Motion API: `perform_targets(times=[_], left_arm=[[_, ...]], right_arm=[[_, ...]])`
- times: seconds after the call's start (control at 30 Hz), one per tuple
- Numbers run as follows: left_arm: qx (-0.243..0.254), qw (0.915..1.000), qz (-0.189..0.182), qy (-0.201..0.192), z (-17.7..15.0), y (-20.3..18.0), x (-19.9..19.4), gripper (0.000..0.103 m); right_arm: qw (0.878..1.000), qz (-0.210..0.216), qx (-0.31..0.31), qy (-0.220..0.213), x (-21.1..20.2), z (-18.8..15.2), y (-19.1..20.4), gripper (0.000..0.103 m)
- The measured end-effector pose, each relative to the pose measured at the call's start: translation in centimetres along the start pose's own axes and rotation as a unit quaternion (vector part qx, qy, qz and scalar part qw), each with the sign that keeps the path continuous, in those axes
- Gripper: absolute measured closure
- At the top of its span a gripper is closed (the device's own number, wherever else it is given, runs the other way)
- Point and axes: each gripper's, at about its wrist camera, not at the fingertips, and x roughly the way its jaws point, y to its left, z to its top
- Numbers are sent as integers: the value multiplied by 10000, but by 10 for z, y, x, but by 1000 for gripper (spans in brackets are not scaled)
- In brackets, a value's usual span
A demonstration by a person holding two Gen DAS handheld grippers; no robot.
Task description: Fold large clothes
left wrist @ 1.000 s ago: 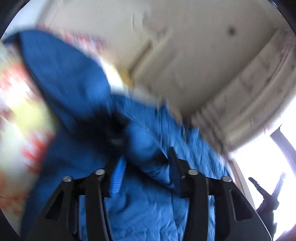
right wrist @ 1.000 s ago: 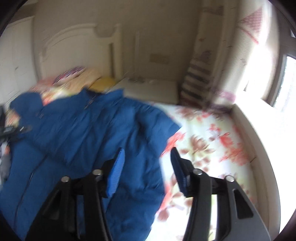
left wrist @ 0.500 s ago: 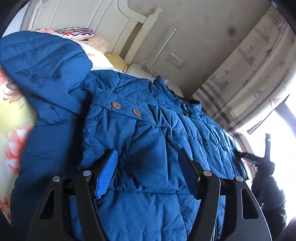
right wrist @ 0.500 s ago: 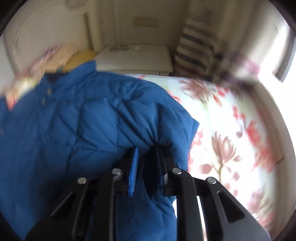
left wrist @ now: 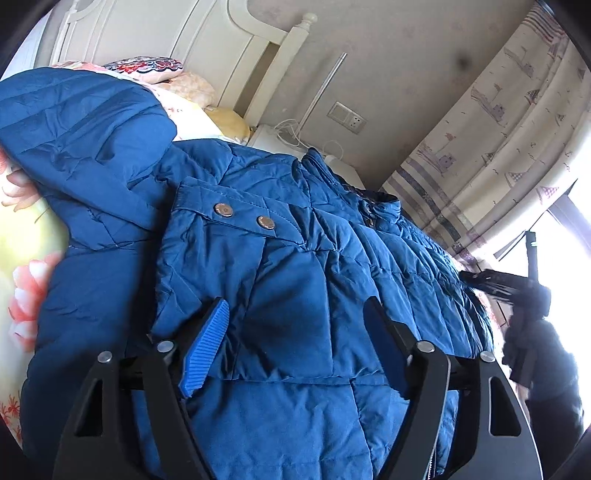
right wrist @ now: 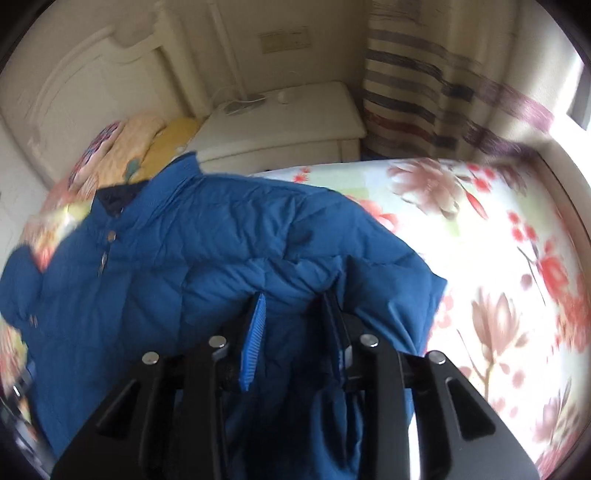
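A large blue quilted jacket (left wrist: 295,240) lies spread on the bed, with two metal snaps (left wrist: 223,210) on a flap and a puffy sleeve or hood (left wrist: 74,129) at the left. My left gripper (left wrist: 295,306) hovers close over the jacket's front. Its jaws are opening wide and the pads (left wrist: 207,343) press on nothing. In the right wrist view the jacket (right wrist: 184,258) ends at a sleeve edge (right wrist: 424,291). My right gripper (right wrist: 294,297) is at that edge. Its jaws are opening, with a fold of blue fabric still between them.
The floral bedsheet (right wrist: 498,258) stretches to the right of the jacket. Pillows (left wrist: 147,68) lie by the cream headboard (left wrist: 166,33). A white nightstand (right wrist: 288,125) and striped curtain (right wrist: 424,92) stand behind. A person's dark sleeve (left wrist: 546,369) shows at the right edge.
The left jaws have spread wider over the jacket front. The right gripper dropped onto the jacket's right edge, pinched the fabric, and has now parted its jaws somewhat.
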Motion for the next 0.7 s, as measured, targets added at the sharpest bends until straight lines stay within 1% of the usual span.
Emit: perform_targets(times=[0.03, 0.07, 0.1, 0.13, 0.17, 0.2, 0.23, 0.27, 0.3, 0.33, 0.4, 0.43, 0.47, 0.5, 0.53, 0.57, 0.63, 0.67, 0.7], left_arm=[[32, 9999, -108, 13, 1, -1, 0, 18], [60, 9999, -112, 19, 0, -2, 1, 18], [76, 9999, -93, 16, 0, -3, 1, 17], [83, 9999, -91, 13, 0, -3, 0, 17], [76, 9999, -97, 11, 0, -3, 0, 17], [61, 9999, -106, 10, 0, -3, 0, 17], [48, 9999, -120, 6, 0, -2, 0, 17], [43, 9999, -124, 0, 0, -2, 0, 17], [39, 9999, -128, -4, 0, -2, -1, 17], [31, 9999, -130, -10, 0, -1, -1, 17], [23, 9999, -134, -13, 0, -2, -1, 17], [19, 9999, -138, -12, 0, -1, -1, 17], [17, 9999, -143, -12, 0, -1, -1, 17], [13, 9999, -145, -15, 0, -1, -1, 17], [10, 9999, -146, -16, 0, -1, -1, 17], [11, 9999, -146, -14, 0, -1, -1, 17], [15, 9999, -140, -17, -1, -1, -2, 16], [-10, 9999, -138, -40, -1, -1, -4, 16], [-96, 9997, -175, -104, 0, 1, -8, 17]], right_arm=[[9998, -175, 31, -61, -8, -2, 6, 69], [9994, -255, -83, -219, -19, -8, 16, 64], [9982, -114, -363, -474, -36, -18, 34, 62], [9963, 52, -625, -592, -46, -28, 47, 52], [9924, 195, -1024, -656, -53, -43, 67, 41], [9891, 223, -1303, -645, -55, -54, 81, 37], [9853, 221, -1607, -526, -50, -67, 94, 34], [9831, 147, -1804, -281, -36, -79, 103, 34], [9821, 46, -1874, -157, -26, -85, 104, 32], [9822, 42, -1868, -185, -17, -88, 102, 31], [9860, 90, -1658, -127, -21, -86, 98, 31], [9884, -82, -1511, -106, -29, -85, 99, 32], [9898, -131, -1403, -210, -43, -87, 101, 31], [9896, 82, -1379, -411, -59, -94, 103, 31], [9888, 198, -1382, -525, -69, -99, 105, 28], [9878, 215, -1433, -574, -75, -111, 107, 23], [9853, 135, -1667, -359, -68, -131, 109, 19], [9828, -8, -1836, -197, -57, -142, 108, 18], [9815, -29, -1898, -268, -56, -141, 109, 18]])
